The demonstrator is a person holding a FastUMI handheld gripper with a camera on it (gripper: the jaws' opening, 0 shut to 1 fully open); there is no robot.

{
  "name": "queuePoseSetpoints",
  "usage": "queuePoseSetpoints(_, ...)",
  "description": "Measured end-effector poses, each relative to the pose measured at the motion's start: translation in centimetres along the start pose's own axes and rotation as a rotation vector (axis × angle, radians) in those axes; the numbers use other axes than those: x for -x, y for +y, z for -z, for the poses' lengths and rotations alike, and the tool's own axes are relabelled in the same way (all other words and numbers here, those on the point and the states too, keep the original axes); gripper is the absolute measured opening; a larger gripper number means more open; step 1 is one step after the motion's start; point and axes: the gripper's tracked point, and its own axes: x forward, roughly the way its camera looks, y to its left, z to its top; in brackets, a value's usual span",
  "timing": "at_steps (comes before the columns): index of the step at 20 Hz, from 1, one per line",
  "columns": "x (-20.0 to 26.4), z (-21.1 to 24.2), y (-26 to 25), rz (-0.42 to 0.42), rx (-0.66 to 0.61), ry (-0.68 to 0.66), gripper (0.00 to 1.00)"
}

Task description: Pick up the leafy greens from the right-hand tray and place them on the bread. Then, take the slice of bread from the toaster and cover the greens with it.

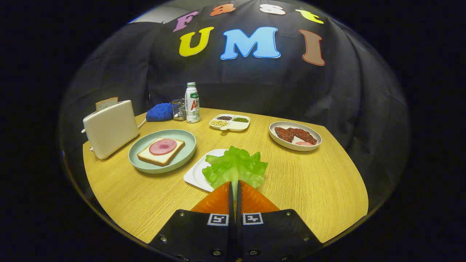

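The gripper [235, 187] has its fingers pinched together on the near edge of the greens [236, 167], which sit over the white tray [196, 174]. The leaf looks light, floppy and thin (likely to droop), so the stem edge suits. Beyond lie the bread [161, 151] on its plate [189, 145], and the toaster [109, 127] holding a slice [106, 103].

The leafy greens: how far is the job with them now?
In hand: the gripper is shut on the leafy greens, over the white tray. Nothing looks finished. Left: lay them on the bread with ham on the green plate, then cover with the slice in the toaster.
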Motion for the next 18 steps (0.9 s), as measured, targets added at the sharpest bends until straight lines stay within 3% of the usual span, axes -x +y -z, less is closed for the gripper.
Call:
queuePoseSetpoints(11, -0.2, -5.4, 6.8, -0.122, -0.017, -0.119, 0.00)
queuePoseSetpoints(18, -3.4, -5.6, 13.9, -0.235, 0.004, -0.094, 0.00)
